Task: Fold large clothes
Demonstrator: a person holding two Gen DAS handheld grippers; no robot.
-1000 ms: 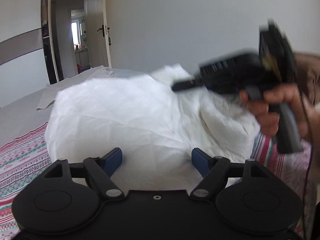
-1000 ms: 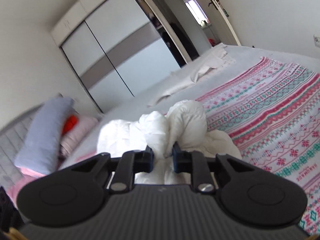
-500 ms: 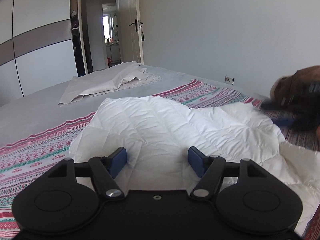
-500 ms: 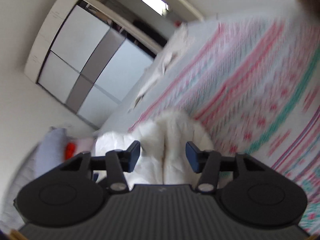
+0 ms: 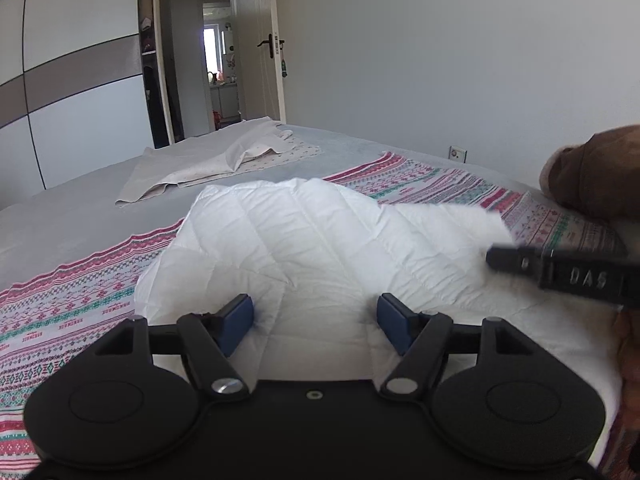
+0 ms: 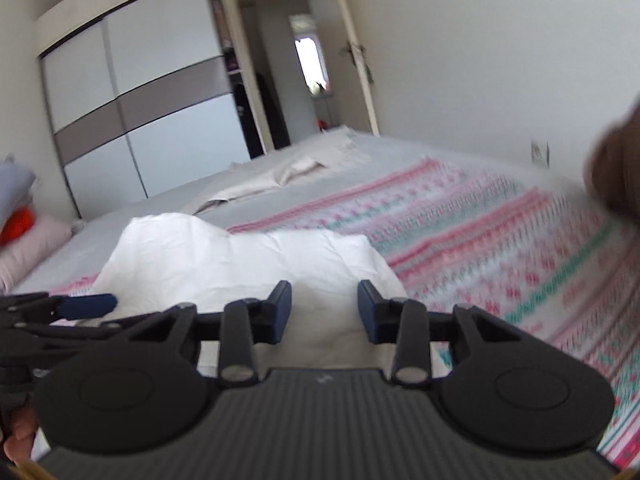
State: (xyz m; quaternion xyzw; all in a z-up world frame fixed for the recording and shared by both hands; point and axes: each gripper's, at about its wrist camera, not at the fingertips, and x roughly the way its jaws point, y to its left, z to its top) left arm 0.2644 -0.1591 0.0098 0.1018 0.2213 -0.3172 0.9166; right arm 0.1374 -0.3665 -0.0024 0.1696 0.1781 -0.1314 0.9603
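I am holding my left tongs [image 5: 316, 322] spread wide over the white quilted garment [image 5: 320, 248], which is lying puffed up in the lower middle of the left wrist view, on the striped patterned blanket [image 5: 68, 308] covering the bed [image 5: 80, 208]. The blue pads [image 5: 236, 320] are standing well apart, with white fabric showing below and between them, and neither pad is pressing on it (as far as I can see). My right tongs [image 6: 324, 310] are closing at this moment; in the right wrist view the gap between their pads is narrower, the white cloth is lying beneath it, and the pads are not pinching anything. That view is blurred, so the fine detail of the blanket on the right side of the frame is smeared. From the left wrist view my right tongs are poking in from the right edge, dark and bearing raised letters, hovering just above the garment's right side. In the lower left of the right wrist view a blue pad of my left tongs [image 6: 86, 306] is jutting in over the white cloth. A beige sheet [image 5: 208, 160] is lying crumpled farther up the bed, toward the upper middle of both frames, well apart from the garment. Behind it a wardrobe [image 5: 72, 80] is filling the upper left, beside an open doorway [image 5: 216, 64]. Pillows [image 6: 24, 236] are sitting at the left edge of the right wrist view.
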